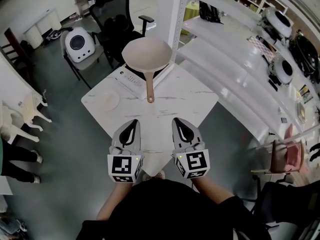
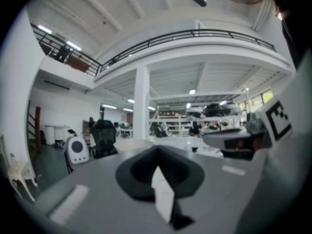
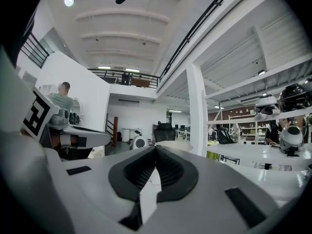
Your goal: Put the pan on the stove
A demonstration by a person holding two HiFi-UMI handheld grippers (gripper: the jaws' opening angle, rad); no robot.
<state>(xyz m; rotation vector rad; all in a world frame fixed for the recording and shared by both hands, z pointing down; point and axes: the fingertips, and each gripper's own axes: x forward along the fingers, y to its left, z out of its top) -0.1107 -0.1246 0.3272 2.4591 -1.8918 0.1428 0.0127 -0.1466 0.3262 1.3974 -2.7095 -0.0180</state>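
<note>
You hold your left gripper and right gripper fully closed and empty above the table's near corner, with the pan sitting on the stove.

Ahead of me the beige, round pan sits upright on the black stove at the far corner of the tabletop. Its brown handle points back toward me.

Left claw and right claw closed (both empty).
</note>
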